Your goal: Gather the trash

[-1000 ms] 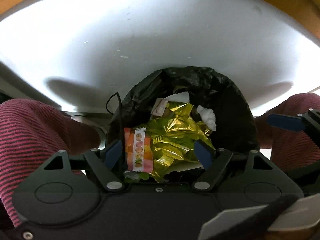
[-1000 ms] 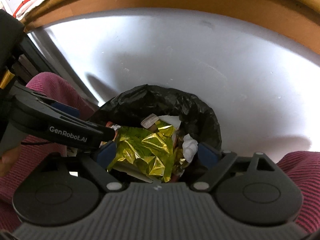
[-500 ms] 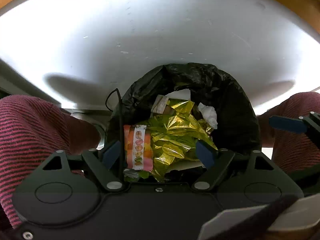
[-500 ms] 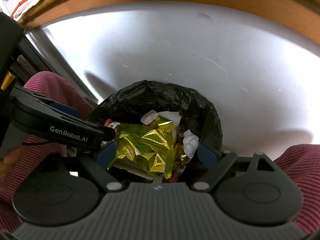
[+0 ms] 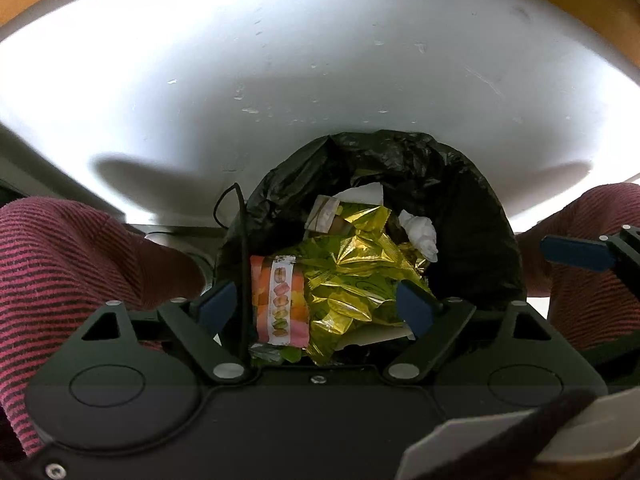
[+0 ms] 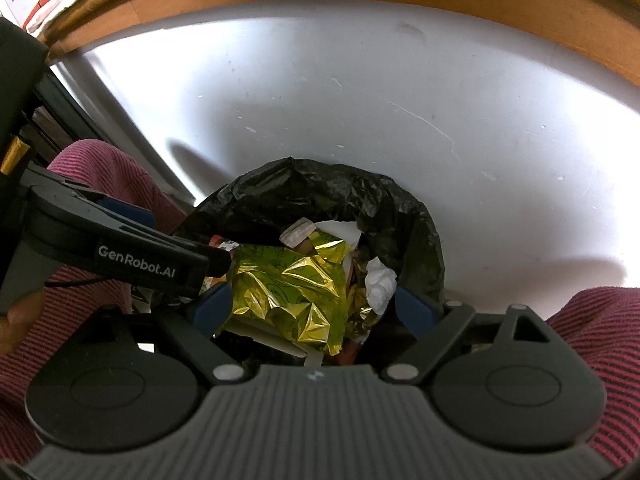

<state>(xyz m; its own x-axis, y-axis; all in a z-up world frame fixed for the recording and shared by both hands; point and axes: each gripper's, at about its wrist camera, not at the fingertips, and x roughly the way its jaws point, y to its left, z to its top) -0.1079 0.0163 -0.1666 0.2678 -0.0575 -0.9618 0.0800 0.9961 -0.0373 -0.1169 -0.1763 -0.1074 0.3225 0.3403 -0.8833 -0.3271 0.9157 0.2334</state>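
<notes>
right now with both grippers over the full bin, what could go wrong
1. The gold foil wrapper is heaped at the mouth of the black bin bag; it may slide out.
2. A thin black cable hangs by the left hand-held gripper, whose jaws have just been opening around the orange snack packet; it could snag.

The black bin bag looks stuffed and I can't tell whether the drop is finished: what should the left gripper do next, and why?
Probably lift the left gripper up and away. Its jaws have just been opening and press on nothing; the orange snack wrapper and gold foil wrapper already lie on the pile inside the black bin bag.
</notes>
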